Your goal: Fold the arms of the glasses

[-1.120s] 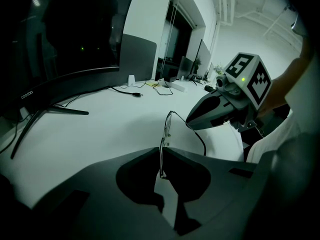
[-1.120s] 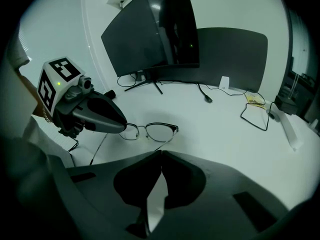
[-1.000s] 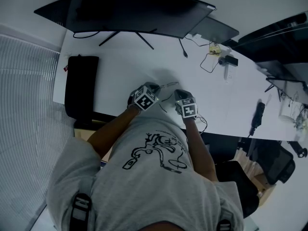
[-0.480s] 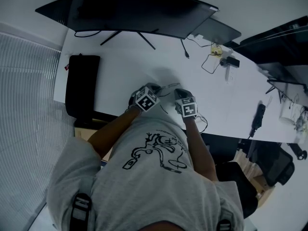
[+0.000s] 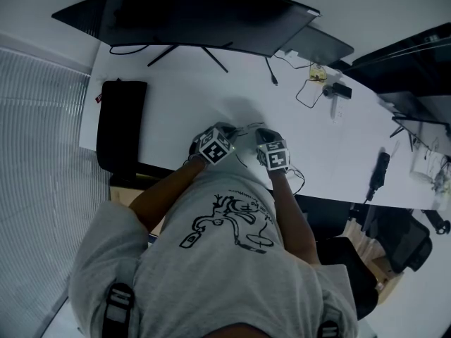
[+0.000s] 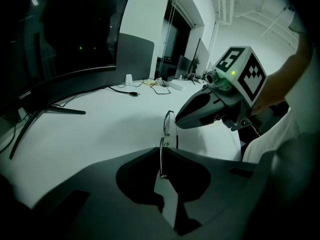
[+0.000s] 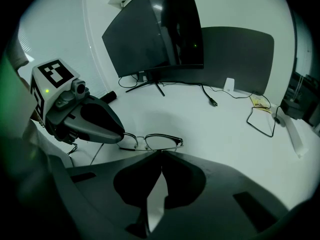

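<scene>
Thin metal-framed glasses [image 5: 244,128] sit on the white desk [image 5: 176,111] between my two grippers. In the left gripper view one arm of the glasses [image 6: 161,159] runs back between the jaws of my left gripper [image 6: 162,150], which is shut on it. The lens frame [image 6: 169,121] stands on edge just beyond. My right gripper [image 7: 161,153] is shut, with its tips right at the lower rim of the glasses front [image 7: 155,142]. I cannot see whether they pinch it. In that same view my left gripper [image 7: 121,134] covers the left end of the glasses.
A wide curved monitor [image 5: 190,20] stands at the back of the desk. A black pad [image 5: 118,122] lies to the left. Cables and small devices [image 5: 320,83] lie at the back right, and a dark tool [image 5: 377,171] is near the right edge.
</scene>
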Tool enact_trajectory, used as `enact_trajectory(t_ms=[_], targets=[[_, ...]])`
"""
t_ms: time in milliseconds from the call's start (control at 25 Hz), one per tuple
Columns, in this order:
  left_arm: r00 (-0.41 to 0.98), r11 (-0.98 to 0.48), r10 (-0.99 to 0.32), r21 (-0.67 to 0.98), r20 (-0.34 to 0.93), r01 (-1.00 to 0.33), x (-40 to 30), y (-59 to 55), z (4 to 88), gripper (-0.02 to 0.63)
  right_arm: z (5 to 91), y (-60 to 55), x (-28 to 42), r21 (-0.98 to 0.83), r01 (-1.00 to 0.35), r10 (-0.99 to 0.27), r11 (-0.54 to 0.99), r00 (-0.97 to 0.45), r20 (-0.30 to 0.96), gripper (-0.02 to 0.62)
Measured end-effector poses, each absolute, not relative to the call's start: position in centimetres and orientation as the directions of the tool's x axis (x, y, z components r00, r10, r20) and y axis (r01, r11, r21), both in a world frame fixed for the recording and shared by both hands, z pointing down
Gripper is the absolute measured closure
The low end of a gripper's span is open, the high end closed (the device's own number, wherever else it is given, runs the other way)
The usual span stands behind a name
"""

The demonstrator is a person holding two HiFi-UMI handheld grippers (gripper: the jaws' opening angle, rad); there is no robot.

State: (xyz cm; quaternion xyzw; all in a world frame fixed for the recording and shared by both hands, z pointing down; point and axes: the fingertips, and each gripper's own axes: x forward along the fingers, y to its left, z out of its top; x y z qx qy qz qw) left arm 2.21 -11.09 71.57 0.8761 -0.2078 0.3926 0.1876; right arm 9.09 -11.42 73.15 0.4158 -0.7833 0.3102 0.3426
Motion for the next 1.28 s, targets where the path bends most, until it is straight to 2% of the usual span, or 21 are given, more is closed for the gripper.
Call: enact_trajectory(t_ms=[600,880,1120,1280], targets=[[0.593,-0.829,-0.255,0.143,0.764,-0.540,1.8,-12.5,71.4,0.571,72.1,-10.8,9.0,-0.210,-0.865,-0.462,0.456,-0.432,0.775,0.584],[0.578,-0.813,-0.291,0.121,0.763,-0.569,0.9,-14.2,71.3,0.571,70.8,-10.1,7.9,-0.194,-0.844,-0.484,0.500,-0.458,0.745,0.582],[0.558,-0.794,-0.325,0.100,0.764,-0.599,0.0,-15.6,71.1,0.571,70.4,-8.9,7.1,-0.203,-0.834,-0.480,0.514,-0.476,0.737,0.548],[0.548,-0.781,-0.345,0.090,0.762,-0.617,-0.5,-16.2,70.9,0.571,70.1,-8.1,6.3,-0.213,-0.823,-0.483,0.528,-0.496,0.722,0.503]])
